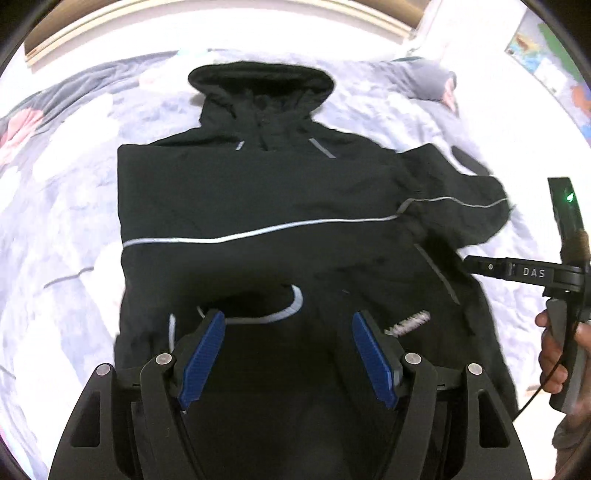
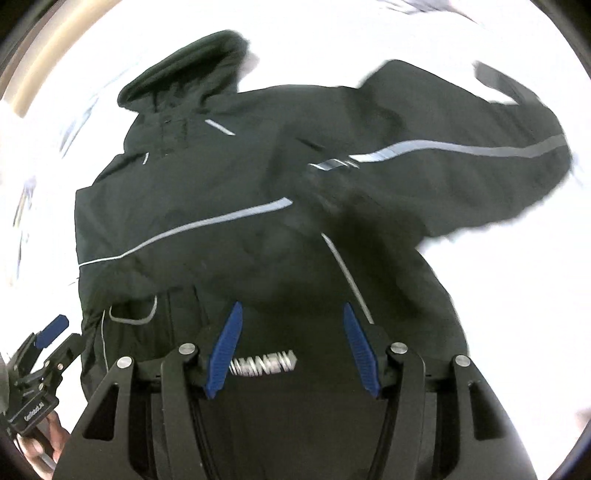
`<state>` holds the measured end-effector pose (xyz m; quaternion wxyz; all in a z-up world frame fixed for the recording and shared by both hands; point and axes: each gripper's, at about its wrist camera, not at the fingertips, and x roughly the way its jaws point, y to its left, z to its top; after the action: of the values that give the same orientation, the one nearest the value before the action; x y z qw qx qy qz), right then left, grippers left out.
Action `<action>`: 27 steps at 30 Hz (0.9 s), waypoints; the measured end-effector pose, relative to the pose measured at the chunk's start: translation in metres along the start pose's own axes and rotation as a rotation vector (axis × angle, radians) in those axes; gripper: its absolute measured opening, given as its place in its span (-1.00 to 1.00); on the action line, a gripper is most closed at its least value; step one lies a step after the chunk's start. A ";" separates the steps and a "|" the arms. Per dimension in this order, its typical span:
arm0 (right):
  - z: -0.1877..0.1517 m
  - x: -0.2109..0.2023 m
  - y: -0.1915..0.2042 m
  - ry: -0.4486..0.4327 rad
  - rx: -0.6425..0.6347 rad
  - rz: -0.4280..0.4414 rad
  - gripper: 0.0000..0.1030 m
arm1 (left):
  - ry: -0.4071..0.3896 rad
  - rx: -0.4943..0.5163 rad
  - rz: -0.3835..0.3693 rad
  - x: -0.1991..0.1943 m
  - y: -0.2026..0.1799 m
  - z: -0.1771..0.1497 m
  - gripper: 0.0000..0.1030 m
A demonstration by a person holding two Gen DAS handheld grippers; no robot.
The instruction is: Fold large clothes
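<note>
**Two open grippers above a black hooded jacket on the bed**

Two devices hang over one garment. The black hooded jacket [image 1: 258, 192] lies front-up on a bed whose quilt [image 1: 59, 192] is pale grey-blue with a flower print. Its hood [image 1: 260, 83] points toward the far wooden headboard [image 1: 110, 26], and a grey reflective stripe [image 1: 258, 230] runs across the chest. On the left side of the left wrist view the jacket ends in a straight edge, with a cuff trimmed in pale piping [image 1: 280, 310] lying on the lower front. The other sleeve [image 1: 461, 199] stretches out to the right across the quilt.

The left hand-held gripper [image 1: 288, 354] hovers above the lower front, its blue-padded fingers [image 1: 201, 362] spread wide with nothing between them. The right hand-held gripper [image 2: 291, 350] likewise sits over the hem area, above a white printed logo [image 2: 264, 363], fingers apart and holding nothing. The right wrist view is blurred, so whether either pad touches the cloth cannot be told. The person's right hand [image 1: 554, 354] grips that device's handle at the jacket's side.
</note>
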<state>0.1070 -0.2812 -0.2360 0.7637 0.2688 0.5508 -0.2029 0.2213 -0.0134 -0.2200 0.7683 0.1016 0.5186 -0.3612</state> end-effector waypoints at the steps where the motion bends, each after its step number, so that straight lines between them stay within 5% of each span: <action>1: -0.005 -0.008 -0.008 -0.007 0.012 -0.006 0.16 | -0.003 -0.003 -0.004 -0.003 -0.006 -0.004 0.42; 9: -0.013 -0.053 -0.094 -0.049 0.076 -0.037 0.17 | -0.044 -0.009 0.034 -0.023 -0.075 -0.022 0.42; 18: 0.032 -0.088 -0.223 -0.094 0.083 -0.074 0.18 | -0.093 -0.143 0.069 -0.016 -0.156 -0.013 0.42; 27: 0.078 -0.091 -0.357 -0.123 0.219 -0.069 0.21 | -0.109 -0.155 0.154 -0.016 -0.205 0.002 0.42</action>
<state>-0.0802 -0.6053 -0.1965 0.7546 0.3185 0.4864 -0.3043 0.0843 -0.1542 -0.1607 0.8264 0.0617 0.4929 -0.2652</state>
